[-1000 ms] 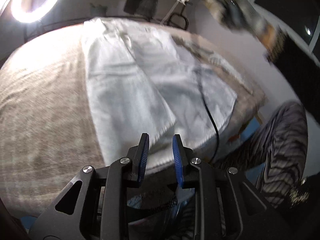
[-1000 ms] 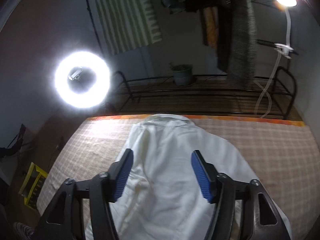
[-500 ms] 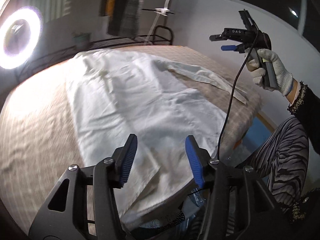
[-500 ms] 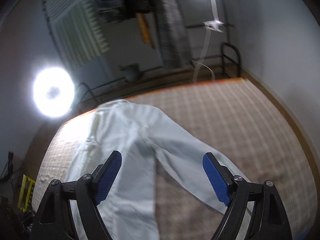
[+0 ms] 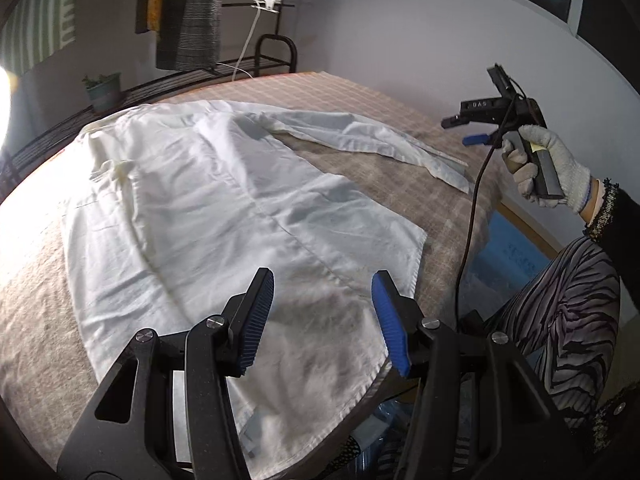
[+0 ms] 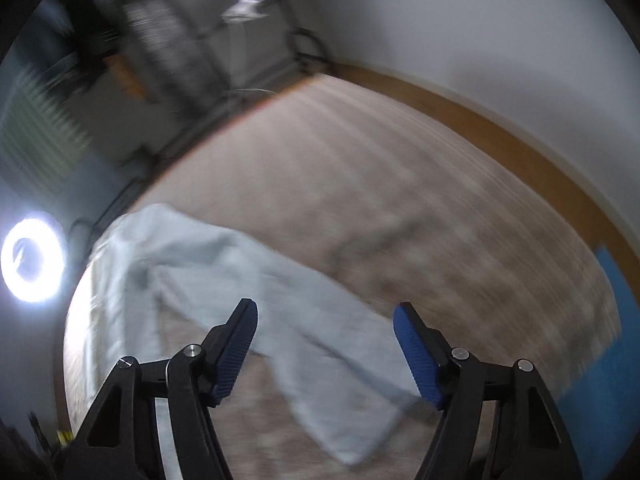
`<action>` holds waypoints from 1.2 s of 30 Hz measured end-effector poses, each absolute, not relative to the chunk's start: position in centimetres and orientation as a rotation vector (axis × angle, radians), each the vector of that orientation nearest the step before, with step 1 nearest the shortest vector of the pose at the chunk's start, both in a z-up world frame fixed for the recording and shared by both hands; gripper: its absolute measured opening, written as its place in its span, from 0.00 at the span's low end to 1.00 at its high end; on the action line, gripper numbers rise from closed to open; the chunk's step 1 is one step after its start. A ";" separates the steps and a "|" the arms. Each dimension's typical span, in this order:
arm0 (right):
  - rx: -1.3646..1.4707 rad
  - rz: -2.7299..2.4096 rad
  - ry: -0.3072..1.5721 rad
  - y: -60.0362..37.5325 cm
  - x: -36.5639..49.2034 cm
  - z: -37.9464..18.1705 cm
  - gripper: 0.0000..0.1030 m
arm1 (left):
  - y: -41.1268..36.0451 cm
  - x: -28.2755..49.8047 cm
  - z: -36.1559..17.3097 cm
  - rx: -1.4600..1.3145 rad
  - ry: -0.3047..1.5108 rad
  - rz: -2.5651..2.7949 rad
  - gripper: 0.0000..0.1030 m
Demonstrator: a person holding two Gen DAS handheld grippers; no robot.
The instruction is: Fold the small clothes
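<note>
A white long-sleeved shirt (image 5: 208, 208) lies spread flat on the checked bed cover (image 5: 384, 112), its hem at the near edge. One sleeve (image 5: 380, 140) stretches out to the right. My left gripper (image 5: 324, 320) is open and empty, just above the hem. My right gripper (image 6: 324, 344) is open and empty, held in the air above the sleeve (image 6: 312, 320), which looks blurred in the right wrist view. In the left wrist view the right gripper (image 5: 472, 130) shows in a gloved hand beyond the bed's right edge, its cable hanging down.
A black metal rail (image 5: 168, 80) with a potted plant (image 5: 102, 90) runs behind the bed. Clothes (image 5: 188, 12) hang at the back. A ring light (image 6: 32, 266) glares on the left. A wall (image 5: 440, 40) and the person's striped leg (image 5: 560, 320) are on the right.
My left gripper has opened wider and pulled back from the hem. My right gripper has swung right, from over the shirt's body to over the outstretched sleeve.
</note>
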State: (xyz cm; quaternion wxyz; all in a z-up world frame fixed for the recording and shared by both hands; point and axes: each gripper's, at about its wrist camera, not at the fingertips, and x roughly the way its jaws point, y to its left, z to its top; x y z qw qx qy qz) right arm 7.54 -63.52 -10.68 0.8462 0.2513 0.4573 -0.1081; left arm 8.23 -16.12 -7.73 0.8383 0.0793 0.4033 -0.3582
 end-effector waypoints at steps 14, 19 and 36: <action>0.714 -0.261 1.074 -67.3 5.9 -15.6 0.35 | -16.1 9.1 -8.7 0.156 0.869 -0.723 0.51; 0.683 -0.198 1.042 -65.8 6.5 -14.9 0.04 | -15.4 9.2 -8.8 0.135 0.879 -0.705 0.51; 0.355 0.420 0.850 -46.0 6.3 -7.3 0.02 | -13.1 10.2 -9.3 0.043 0.895 -0.611 0.51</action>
